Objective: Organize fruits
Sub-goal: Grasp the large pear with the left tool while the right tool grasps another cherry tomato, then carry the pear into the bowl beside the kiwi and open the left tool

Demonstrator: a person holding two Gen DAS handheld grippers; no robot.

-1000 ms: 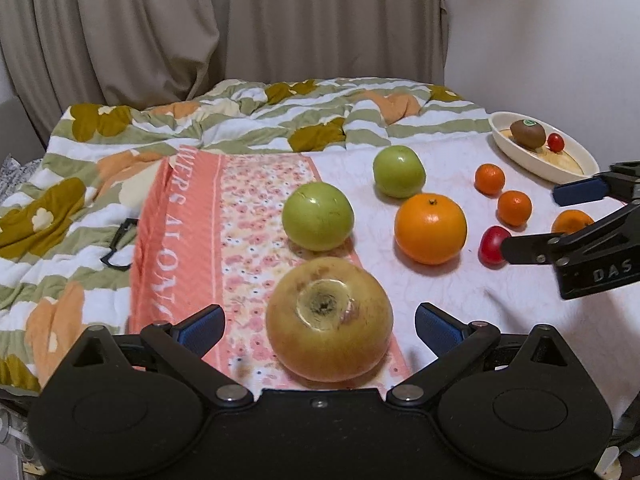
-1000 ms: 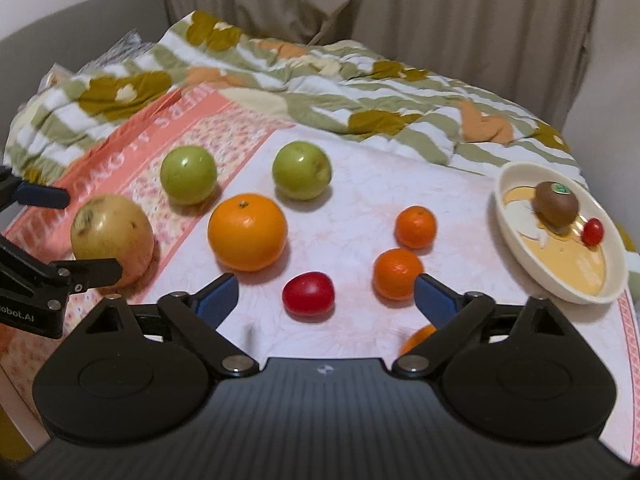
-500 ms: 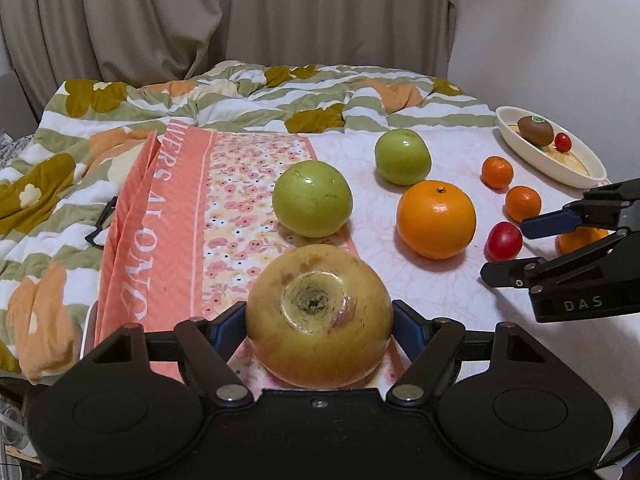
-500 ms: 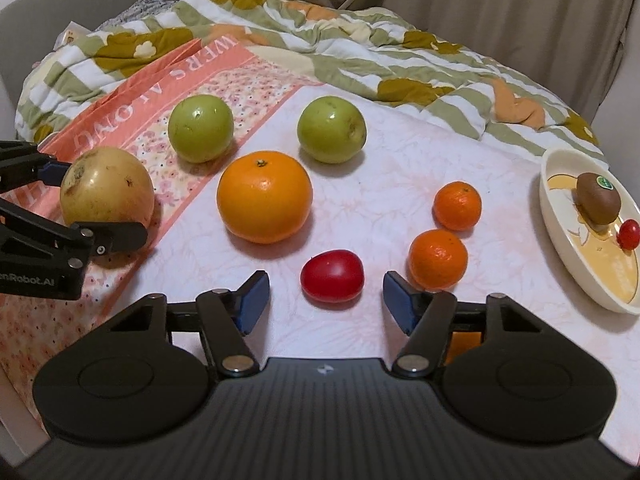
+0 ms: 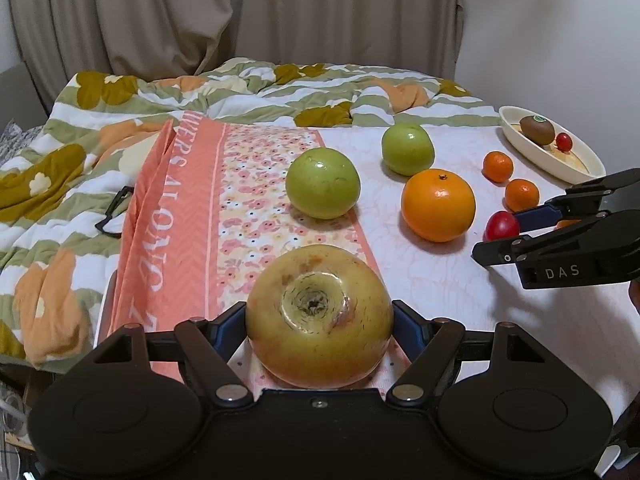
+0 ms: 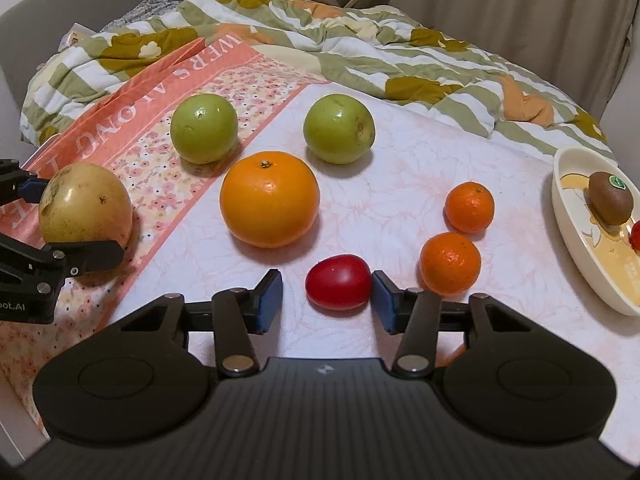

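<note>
Closest to me, the left gripper (image 5: 319,322) has its blue pads pressed to both sides of a big yellowish pear (image 5: 319,317), which sits on the floral pink cloth (image 5: 256,200) with its blossom end facing the camera. Beside it, the right gripper (image 6: 327,295) is closing its jaws around a red tomato (image 6: 338,281) lying on the white sheet (image 6: 400,200). The right-hand pad looks to be touching the tomato's side; the left-hand pad is clearly apart from it, so nothing is clamped yet.

Just past the tomato sit two small mandarins (image 6: 450,262), one behind the other, and to their left a large orange (image 6: 269,199). Farther back are two green apples: one (image 6: 203,127) on the floral cloth, the other (image 6: 339,128) on the white sheet.

Off to the right, a cream oval dish (image 6: 576,256) holds a kiwi (image 6: 611,198) with a green sticker and a small red fruit at the picture's edge. Behind everything, a striped, flowered quilt (image 5: 240,92) is bunched against beige curtains (image 5: 200,20).
</note>
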